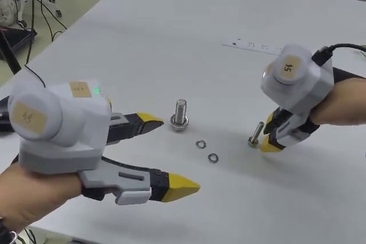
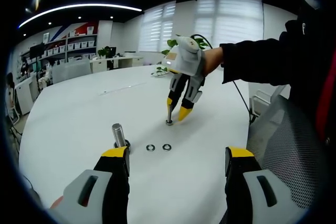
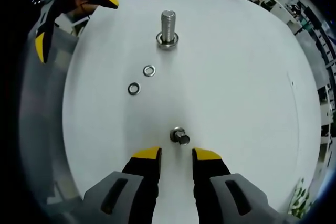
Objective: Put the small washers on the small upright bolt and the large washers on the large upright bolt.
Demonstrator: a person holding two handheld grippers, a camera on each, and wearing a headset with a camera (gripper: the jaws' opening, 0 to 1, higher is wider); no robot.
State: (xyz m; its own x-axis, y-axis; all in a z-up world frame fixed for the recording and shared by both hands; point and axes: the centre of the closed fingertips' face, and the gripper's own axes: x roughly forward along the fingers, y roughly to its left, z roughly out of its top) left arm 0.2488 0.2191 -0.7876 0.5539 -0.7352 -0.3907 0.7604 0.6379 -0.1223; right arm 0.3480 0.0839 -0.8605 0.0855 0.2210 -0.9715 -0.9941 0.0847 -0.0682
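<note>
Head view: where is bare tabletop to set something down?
Free: the table beyond the large bolt, toward the far strip. Crowded: between it and the small bolt, where two washers lie, by the right hand-held gripper.

Large upright threaded bolt (image 1: 180,114): bright metal, ribbed shank, glossy.
Small upright bolt (image 1: 255,134): same shiny metal.
Near small flat washer (image 1: 213,158), far small flat washer (image 1: 201,144): polished metal, smooth.
Wide white tabletop (image 1: 171,38): smooth, matt, faint sheen.
Left gripper (image 1: 174,152), right gripper (image 1: 267,142): pale grey hard plastic shells, satin; black plastic jaws, yellow tips matt.
Tan sticker (image 1: 291,68) on right shell: paper.
Black sleeve (image 2: 257,56): cloth, matt.
Grey chair back (image 2: 294,145): woven mesh.
</note>
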